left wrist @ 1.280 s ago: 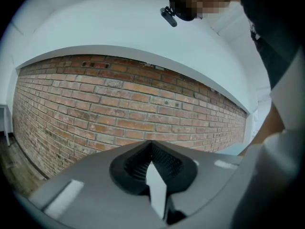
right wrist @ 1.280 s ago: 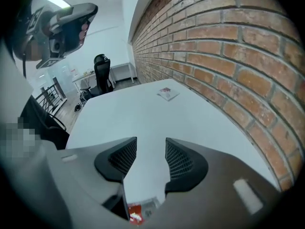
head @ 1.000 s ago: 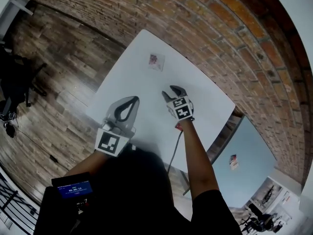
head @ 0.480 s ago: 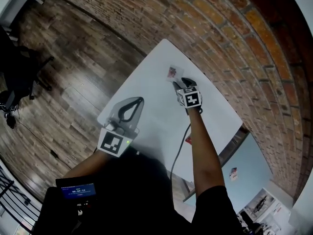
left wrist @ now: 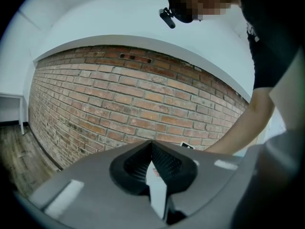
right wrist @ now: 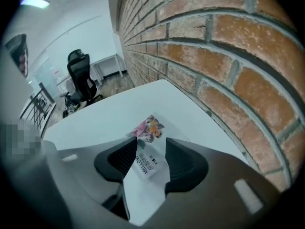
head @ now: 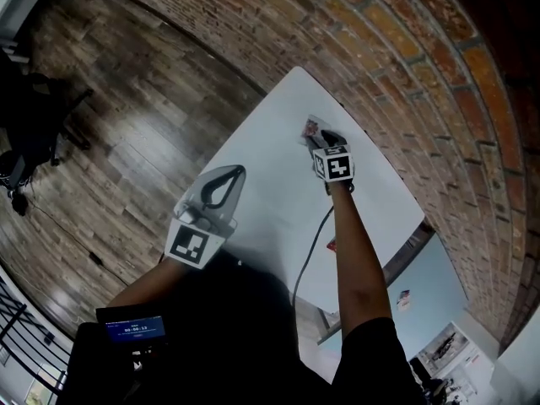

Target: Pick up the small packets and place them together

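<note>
A small packet (head: 310,127) with pink and orange print lies flat near the far edge of the white table (head: 270,184). My right gripper (head: 320,138) is over it, open. In the right gripper view the packet (right wrist: 149,127) lies between the spread fingers (right wrist: 183,163) of that gripper (right wrist: 151,143), and the pads stand apart from it. My left gripper (head: 235,173) hovers over the table's near left side, jaws together. In the left gripper view a thin white packet (left wrist: 157,191) is pinched in the left gripper (left wrist: 152,146).
A small red item (head: 332,245) lies by the table's near right edge, under my right forearm. A brick wall (head: 422,74) runs close behind the table. Wooden floor (head: 126,133) lies to the left, with a black office chair (right wrist: 82,82) further off.
My right gripper has reached forward across the table to the far packet and now straddles it. The left gripper has stayed put, still closed on its packet.
</note>
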Demonstrator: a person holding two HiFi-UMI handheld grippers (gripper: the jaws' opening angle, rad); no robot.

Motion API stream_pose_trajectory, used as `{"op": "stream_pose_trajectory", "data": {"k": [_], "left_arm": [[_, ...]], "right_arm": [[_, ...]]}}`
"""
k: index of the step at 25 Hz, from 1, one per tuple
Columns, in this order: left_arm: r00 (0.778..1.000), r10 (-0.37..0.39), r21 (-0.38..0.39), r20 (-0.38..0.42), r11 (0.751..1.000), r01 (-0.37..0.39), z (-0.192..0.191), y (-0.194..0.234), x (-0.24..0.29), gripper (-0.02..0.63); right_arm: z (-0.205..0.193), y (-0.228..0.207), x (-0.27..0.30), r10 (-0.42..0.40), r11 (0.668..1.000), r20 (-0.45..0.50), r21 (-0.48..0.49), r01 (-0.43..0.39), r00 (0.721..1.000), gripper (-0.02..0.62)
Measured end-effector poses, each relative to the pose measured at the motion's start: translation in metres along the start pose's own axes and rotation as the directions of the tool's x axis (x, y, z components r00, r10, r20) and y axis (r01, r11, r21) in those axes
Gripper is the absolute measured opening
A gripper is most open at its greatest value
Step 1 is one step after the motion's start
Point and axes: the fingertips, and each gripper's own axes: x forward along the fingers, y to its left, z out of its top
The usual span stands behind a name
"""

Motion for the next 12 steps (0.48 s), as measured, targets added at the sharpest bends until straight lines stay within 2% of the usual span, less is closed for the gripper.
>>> {"op": "stream_pose_trajectory", "data": {"k": [2,4,5,6,8,10,12], "left_arm": [[1.0,0.007,-0.001,-0.005,1.0,-0.007,-0.003,0.006,0.0,0.0],[1.0,0.001,0.006,-0.003,1.0,-0.001,-0.004,0.007,0.002,0.0],[1.0,-0.006,0.008,-0.003,1.0,0.006,-0.005,0.006,0.004,0.0],[1.0,-0.013,0.008,-0.004,1.0,0.013,-0.005,0.004,0.005,0.0],[1.0,-0.023,0.0,-0.01,1.0,0.023,-0.006,0.003,0.006,0.0],[1.0,-0.027,-0.005,-0.012,1.0,0.027,-0.007,0.003,0.006,0.0],[1.0,-0.027,-0.008,-0.007,1.0,0.027,-0.008,0.003,0.006,0.0]], "right_arm": [[-0.005,0.002,-0.003,-0.007,0.986,0.004,0.165,0.007,1.0,0.193],[-0.012,0.011,-0.006,0.018,0.946,0.019,0.322,-0.023,1.0,0.195],[-0.014,0.015,-0.008,0.031,0.934,0.032,0.356,-0.041,0.999,0.195],[-0.013,0.018,-0.01,0.038,0.935,0.045,0.352,-0.051,0.998,0.196],[-0.007,0.021,-0.02,0.044,0.965,0.076,0.254,-0.062,0.996,0.196],[0.002,0.024,-0.029,0.072,0.994,0.088,0.072,-0.079,0.994,0.193],[0.005,0.027,-0.034,0.108,0.986,0.047,-0.137,-0.1,0.993,0.193]]}}
